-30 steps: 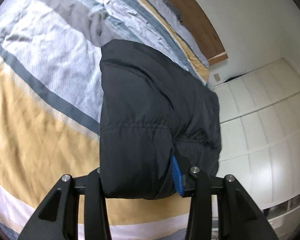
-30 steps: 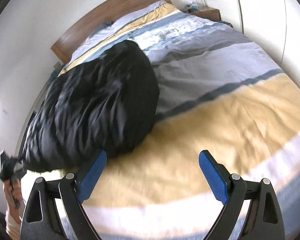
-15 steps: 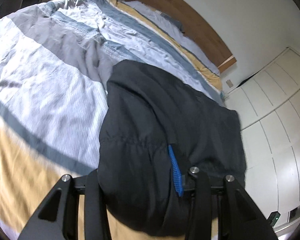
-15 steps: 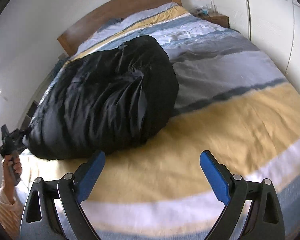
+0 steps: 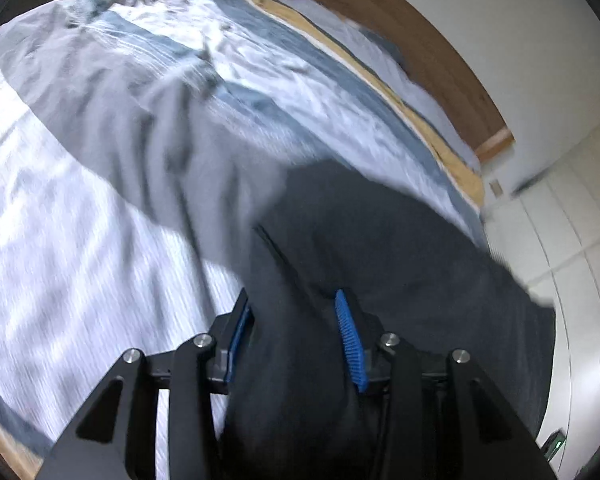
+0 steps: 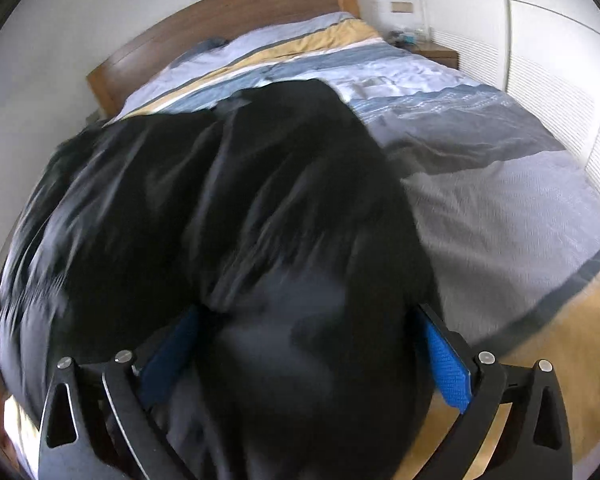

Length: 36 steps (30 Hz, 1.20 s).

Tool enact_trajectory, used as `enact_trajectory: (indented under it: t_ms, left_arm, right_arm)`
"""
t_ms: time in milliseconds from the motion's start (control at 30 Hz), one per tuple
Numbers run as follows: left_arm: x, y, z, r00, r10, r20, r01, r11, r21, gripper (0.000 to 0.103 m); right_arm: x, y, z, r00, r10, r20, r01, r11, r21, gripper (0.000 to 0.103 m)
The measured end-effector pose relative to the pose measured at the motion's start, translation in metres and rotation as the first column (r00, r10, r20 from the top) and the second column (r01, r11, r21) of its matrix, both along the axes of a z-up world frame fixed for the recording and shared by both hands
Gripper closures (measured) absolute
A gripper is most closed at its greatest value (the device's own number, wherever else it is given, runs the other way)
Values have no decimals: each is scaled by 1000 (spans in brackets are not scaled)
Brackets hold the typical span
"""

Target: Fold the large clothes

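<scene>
A large black padded jacket lies bunched on the striped duvet. My left gripper is shut on a thick fold of it, and the fabric bulges out between the blue pads. In the right wrist view the jacket fills most of the frame. My right gripper straddles its near end with the jaws opening wide. The dark bulk sits between the blue pads, and I see no squeeze on it. Both views are blurred by motion.
The wooden headboard runs along the far end of the bed. White wardrobe doors stand to the right, with a small nightstand in the corner. The grey and yellow stripes of the duvet lie bare to the right of the jacket.
Both grippers have swept toward the headboard. The right one left the bare yellow stripe and now straddles the jacket, jaws wider. The left kept its grip and carried its fold along.
</scene>
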<state>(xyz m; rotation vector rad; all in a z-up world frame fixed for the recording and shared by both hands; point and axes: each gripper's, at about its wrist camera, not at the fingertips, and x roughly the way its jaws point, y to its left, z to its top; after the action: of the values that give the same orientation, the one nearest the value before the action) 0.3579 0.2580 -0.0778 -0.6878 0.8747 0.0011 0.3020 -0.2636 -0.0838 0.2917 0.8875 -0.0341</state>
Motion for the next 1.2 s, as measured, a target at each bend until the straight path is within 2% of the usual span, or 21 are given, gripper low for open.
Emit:
enact_trajectory:
  t_ms: [100,200,267,367,567,667,733,867,967,1200]
  left_arm:
    - [11,35,9,997,78,-4,-78,997,28,64]
    - [5,59,29,991,130,17,-131,989,72,64]
    - [-3,59,47,992,121,31,-124,983,135,63]
    - [-22,46,69,995,82,51,-89,984,153,64]
    - [-88,-35,110,994,-59,97,34,970,241,63]
    - [-114,-83,109,988,-121,100,92,963,253,63]
    - [-127,-118,105,980,-168,104,132,949,287,63]
    - [-136,-173,98,964,-245,102,199,922,333,63]
    - [-139,-204,93,957,-263,126,196,900,390,63]
    - [-130,-230,73,956,-262,131,188,893,410,63]
  right_arm:
    - [18,-11,-2,1000,-14,-11,14,1000,16,1]
    - [31,-18,-1,999,-34,-25,34,999,-2,1]
    - [33,-20,8,999,-45,-17,44,999,-28,1]
    - [25,-16,31,999,-33,27,35,996,-79,1]
    - [-10,6,73,993,39,112,-35,999,-39,1]
    - [-33,35,77,986,106,130,-104,994,-19,1]
    - [-43,53,76,981,145,127,-145,989,-5,1]
    - [-58,90,73,968,215,133,-211,977,-43,1]
    - [-62,105,67,960,246,134,-236,968,-81,1]
    - [-52,115,43,956,272,109,-259,959,-117,1]
